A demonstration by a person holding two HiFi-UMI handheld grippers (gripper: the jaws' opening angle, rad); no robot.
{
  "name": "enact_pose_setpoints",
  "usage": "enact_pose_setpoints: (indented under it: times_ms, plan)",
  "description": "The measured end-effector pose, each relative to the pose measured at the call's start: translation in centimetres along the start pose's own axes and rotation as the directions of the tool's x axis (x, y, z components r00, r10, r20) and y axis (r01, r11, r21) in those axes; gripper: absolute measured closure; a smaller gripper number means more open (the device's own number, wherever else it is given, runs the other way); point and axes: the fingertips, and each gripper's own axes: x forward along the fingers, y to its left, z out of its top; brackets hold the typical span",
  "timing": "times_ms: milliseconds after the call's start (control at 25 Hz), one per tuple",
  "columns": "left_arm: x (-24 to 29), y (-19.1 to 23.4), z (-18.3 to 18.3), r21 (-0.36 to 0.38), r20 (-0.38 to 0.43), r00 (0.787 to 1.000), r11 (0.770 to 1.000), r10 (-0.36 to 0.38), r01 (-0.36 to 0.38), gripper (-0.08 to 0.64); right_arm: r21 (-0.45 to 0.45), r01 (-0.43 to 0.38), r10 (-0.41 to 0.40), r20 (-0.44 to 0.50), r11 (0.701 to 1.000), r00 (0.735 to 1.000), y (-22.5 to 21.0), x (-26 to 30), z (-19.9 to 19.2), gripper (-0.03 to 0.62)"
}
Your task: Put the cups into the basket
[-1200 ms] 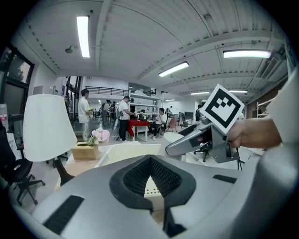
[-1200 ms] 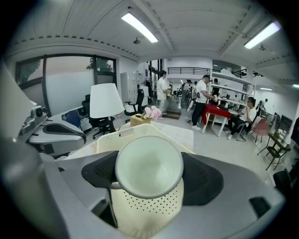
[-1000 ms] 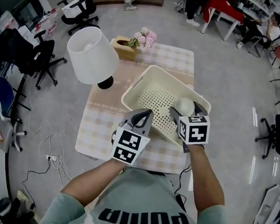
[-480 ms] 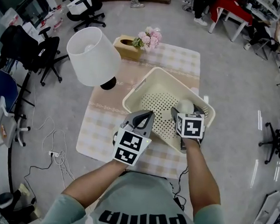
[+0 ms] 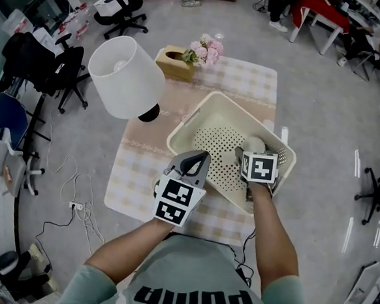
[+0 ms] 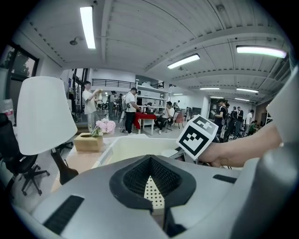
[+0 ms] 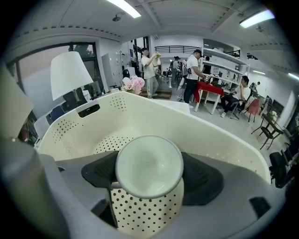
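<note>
A cream perforated basket (image 5: 199, 119) sits askew on the checked table. My right gripper (image 5: 250, 153) reaches over the basket's near right part, shut on a white cup (image 5: 254, 145). In the right gripper view the cup (image 7: 148, 161) lies on its side between the black pads (image 7: 205, 179), its open mouth facing the camera, with the basket's dotted floor (image 7: 107, 144) beyond it. My left gripper (image 5: 201, 159) is at the basket's near left rim with its jaws together and nothing in them. From the left gripper view I see the basket wall (image 6: 135, 147) and the right gripper's marker cube (image 6: 198, 137).
A lamp with a white shade (image 5: 124, 77) stands on the table's left side. A wooden box of pink flowers (image 5: 184, 54) is at the far edge. The table's near edge (image 5: 133, 206) lies just under my arms. Office chairs (image 5: 39, 70) and floor cables (image 5: 75, 198) are to the left.
The right gripper has carried the cup a little farther right and deeper over the basket. The left gripper has stayed at the near rim.
</note>
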Motion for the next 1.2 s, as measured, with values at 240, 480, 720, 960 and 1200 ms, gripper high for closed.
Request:
enact_pose_setpoints:
  times_ms: [240, 480, 720, 960, 1200]
  plan:
    - [0.4, 0.2, -0.3, -0.011, -0.006, 1.0, 1.0, 0.001, -0.001, 0.56, 0.016, -0.008, 0.008, -0.025, 1.0, 1.0, -0.1, 1.1, -0.8, 0.202]
    - [0.3, 0.2, -0.3, -0.014, -0.005, 1.0, 1.0, -0.003, 0.003, 0.56, 0.016, -0.005, 0.005, -0.029, 1.0, 1.0, -0.1, 1.3, -1.0, 0.202]
    - [0.1, 0.1, -0.5, -0.028, 0.0, 1.0, 1.0, -0.011, 0.011, 0.56, 0.009, -0.024, 0.025, -0.026, 1.0, 0.999, 0.3, 1.3, -1.0, 0.202]
    - [-0.3, 0.0, -0.4, -0.033, 0.015, 1.0, 0.999, -0.018, 0.019, 0.56, -0.011, -0.02, 0.02, -0.002, 1.0, 1.0, 0.3, 0.4, -0.3, 0.202]
    - [-1.2, 0.0, -0.5, -0.033, 0.021, 1.0, 0.999, -0.016, 0.017, 0.56, -0.015, -0.028, 0.029, 0.106, 0.999, 0.994, 0.9, -2.8, 1.6, 0.202]
